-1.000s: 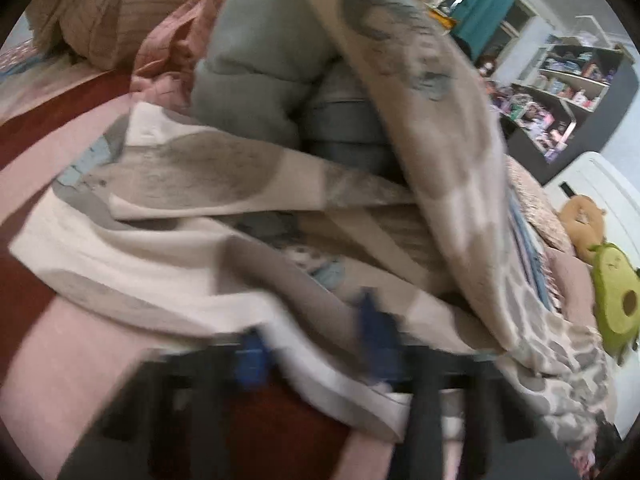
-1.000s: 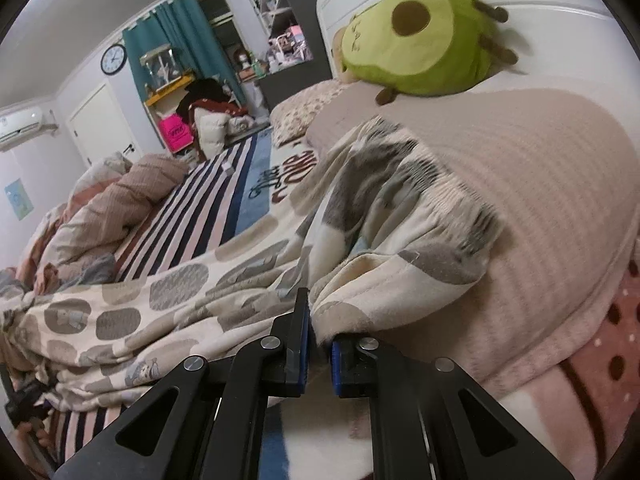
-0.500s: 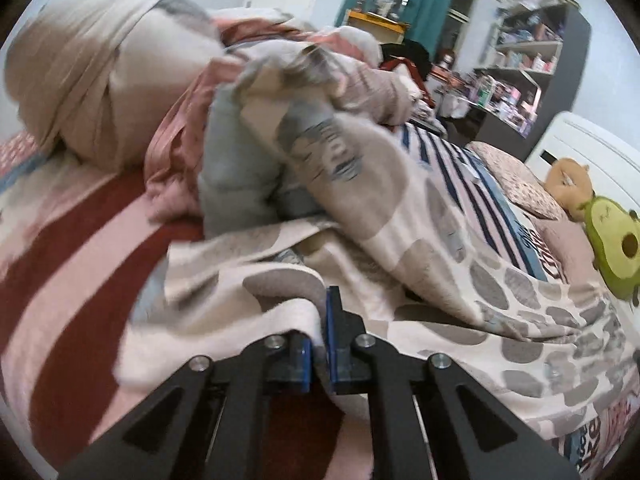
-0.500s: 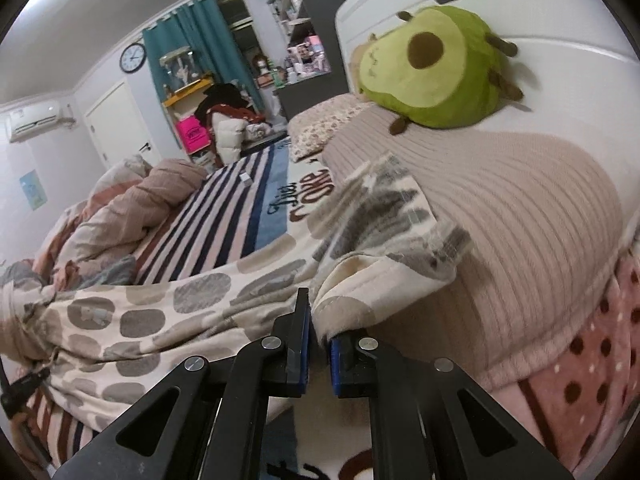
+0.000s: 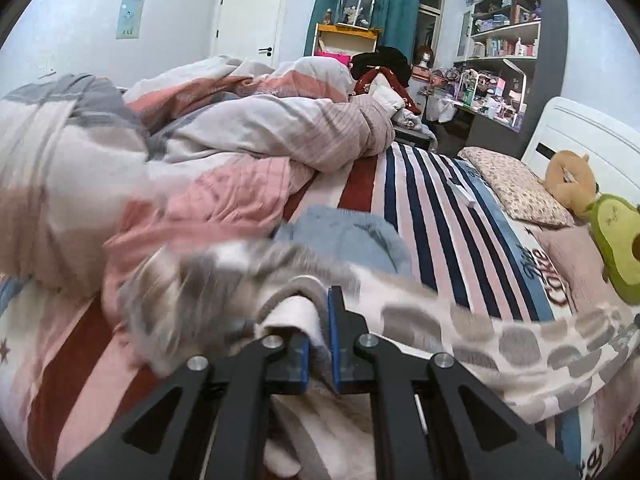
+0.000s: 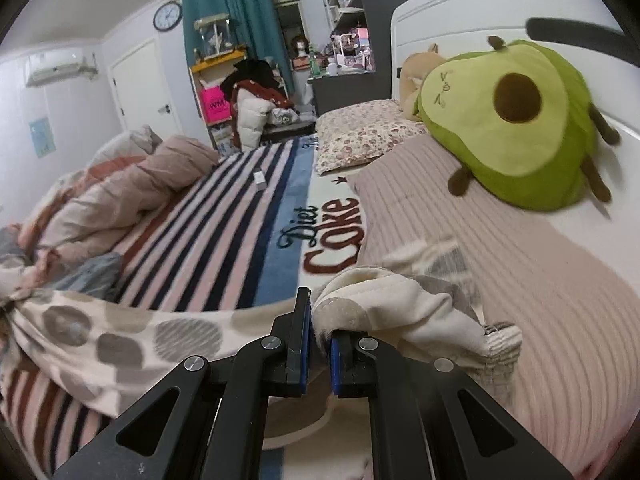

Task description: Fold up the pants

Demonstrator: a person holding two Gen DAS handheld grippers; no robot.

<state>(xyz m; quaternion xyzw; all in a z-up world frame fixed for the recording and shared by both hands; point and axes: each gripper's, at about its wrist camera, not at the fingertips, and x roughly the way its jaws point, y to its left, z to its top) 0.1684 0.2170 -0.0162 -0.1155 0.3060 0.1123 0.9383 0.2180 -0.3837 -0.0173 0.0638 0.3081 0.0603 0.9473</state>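
The pants (image 5: 480,332) are cream with grey and tan spots. They hang stretched in a band between both grippers above the striped bed. My left gripper (image 5: 320,340) is shut on one end, where the fabric bunches and blurs to its left. My right gripper (image 6: 318,344) is shut on the other end (image 6: 384,300), near the pink ribbed cover. The spotted band (image 6: 120,332) runs off to the left in the right wrist view.
A crumpled pink and beige duvet (image 5: 224,148) is heaped at the left. A blue-grey garment (image 5: 344,236) lies on the striped blanket (image 5: 432,216). An avocado plush (image 6: 516,120) and a floral pillow (image 6: 360,132) sit by the white headboard (image 6: 472,20). A small white box (image 6: 260,179) lies on the blanket.
Both grippers have lifted and pulled apart, so the pants went from a rumpled heap to a taut band. The left view has swung up from the heap toward the room.
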